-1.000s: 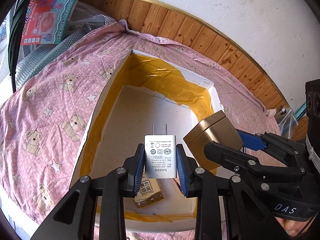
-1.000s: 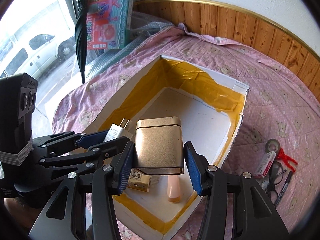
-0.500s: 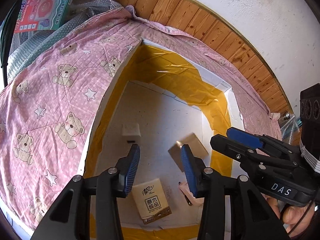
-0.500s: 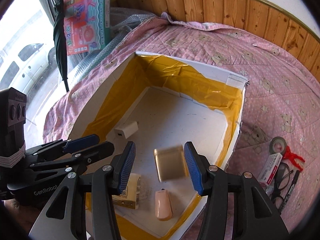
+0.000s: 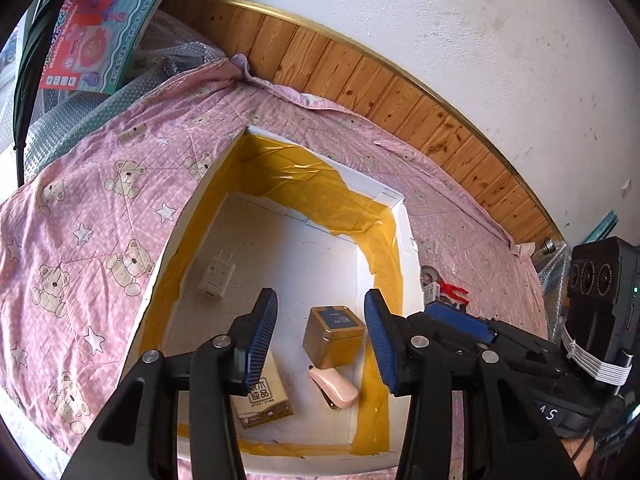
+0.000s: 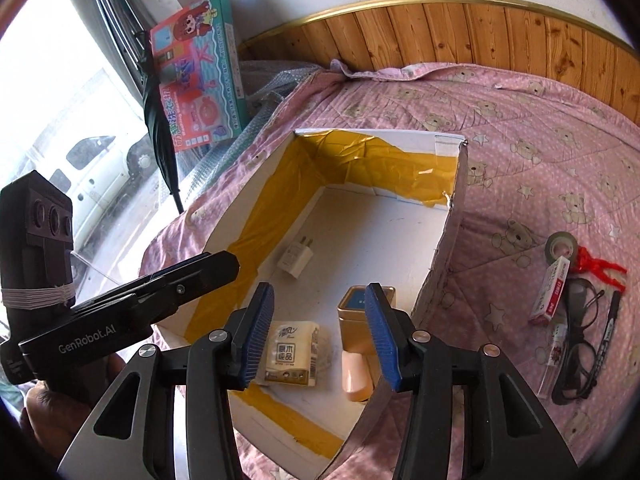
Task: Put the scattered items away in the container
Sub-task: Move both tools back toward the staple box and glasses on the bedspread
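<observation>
Container: white cardboard box [image 6: 448,248], inner walls patched with yellow tape, open-topped, resting on a bed under a pink bear-print quilt [image 6: 540,152].

Contents, on the box floor:
- white plug adapter [image 5: 216,276], lying flat near the left wall, prongs toward the far end;
- gold square tin [image 5: 333,334], upright, blue label on top;
- pink oblong item [image 5: 334,388], touching the tin's near side; its kind is not clear;
- tissue packet [image 6: 290,356], near corner.

Left gripper [image 5: 320,344]: released, empty, jaws spread, hovering over the near end of the box.
Right gripper [image 6: 318,338]: released, empty, jaws spread, also above the box.

Loose on the quilt, to the right of the box:
- roll of tape [image 6: 561,245];
- small red-and-white carton [image 6: 553,292];
- red plastic clip-like piece [image 6: 598,266];
- black-framed glasses [image 6: 580,344];
- black marker pen [image 6: 612,316].
These lie in a tight cluster, several touching.

Step in hand, by my reading: drop-off complete, both grippers free, roughly half the items stowed. The next move calls for the right gripper to swing over the box wall to the cluster and single out one piece; the carton looks the easiest to pinch cleanly, the glasses the most awkward.
</observation>
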The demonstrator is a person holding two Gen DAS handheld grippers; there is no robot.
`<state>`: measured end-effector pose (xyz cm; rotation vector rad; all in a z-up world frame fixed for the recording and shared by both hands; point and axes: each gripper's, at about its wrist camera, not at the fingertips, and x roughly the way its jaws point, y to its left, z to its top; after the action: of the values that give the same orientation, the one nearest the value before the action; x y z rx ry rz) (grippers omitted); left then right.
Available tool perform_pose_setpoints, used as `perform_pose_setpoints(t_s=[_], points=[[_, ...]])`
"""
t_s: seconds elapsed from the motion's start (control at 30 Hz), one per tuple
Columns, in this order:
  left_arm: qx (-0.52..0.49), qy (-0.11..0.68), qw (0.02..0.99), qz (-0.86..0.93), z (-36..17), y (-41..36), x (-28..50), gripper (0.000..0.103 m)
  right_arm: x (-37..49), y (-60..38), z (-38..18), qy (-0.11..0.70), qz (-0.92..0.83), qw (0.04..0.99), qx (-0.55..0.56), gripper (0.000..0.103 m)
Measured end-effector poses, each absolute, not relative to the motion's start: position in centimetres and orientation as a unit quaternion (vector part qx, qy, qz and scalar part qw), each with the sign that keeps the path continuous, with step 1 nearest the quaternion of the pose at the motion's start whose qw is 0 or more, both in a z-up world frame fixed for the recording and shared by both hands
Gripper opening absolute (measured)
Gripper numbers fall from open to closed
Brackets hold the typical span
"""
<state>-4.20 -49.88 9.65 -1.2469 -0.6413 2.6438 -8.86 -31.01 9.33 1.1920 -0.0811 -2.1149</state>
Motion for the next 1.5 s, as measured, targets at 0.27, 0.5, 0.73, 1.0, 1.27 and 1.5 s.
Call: perform_pose_setpoints(t_s=[0.27,0.5,0.73,1.0,1.27,1.5], points=[[-0.410,-0.188,0.100,0.887,10.9,-45.3,-2.5,0.047,-7.1,-26.3,10.3,-0.069,-0.828,0.341,0.440,0.050],[-0.409,-0.150,0.122,0.892,12.1,-40.5,-1.5,0.049,-6.2,-20.6,10.7,-0.099,-0.842,0.319,0.424,0.050],[-0.423,-0.120,0.147,0.886,12.1,-35.5,-1.5,0.049,-6.0,-15.7,9.6,-0.128,-0.843,0.300,0.428,0.050],[-0.448,-0.087,0.162,0.875,10.8,-30.7,-2.2,0.049,-6.2,-11.3,8.0,-0.148,-0.845,0.275,0.435,0.051],[-0.470,-0.064,0.170,0.864,9.0,-26.7,-4.9,0.057,-8.4,-7.7,5.9,-0.133,-0.856,0.224,0.446,0.051],[-0.503,-0.037,0.164,0.848,6.0,-23.8,-8.4,0.059,-11.7,-7.0,2.6,-0.104,-0.853,0.196,0.473,0.051]])
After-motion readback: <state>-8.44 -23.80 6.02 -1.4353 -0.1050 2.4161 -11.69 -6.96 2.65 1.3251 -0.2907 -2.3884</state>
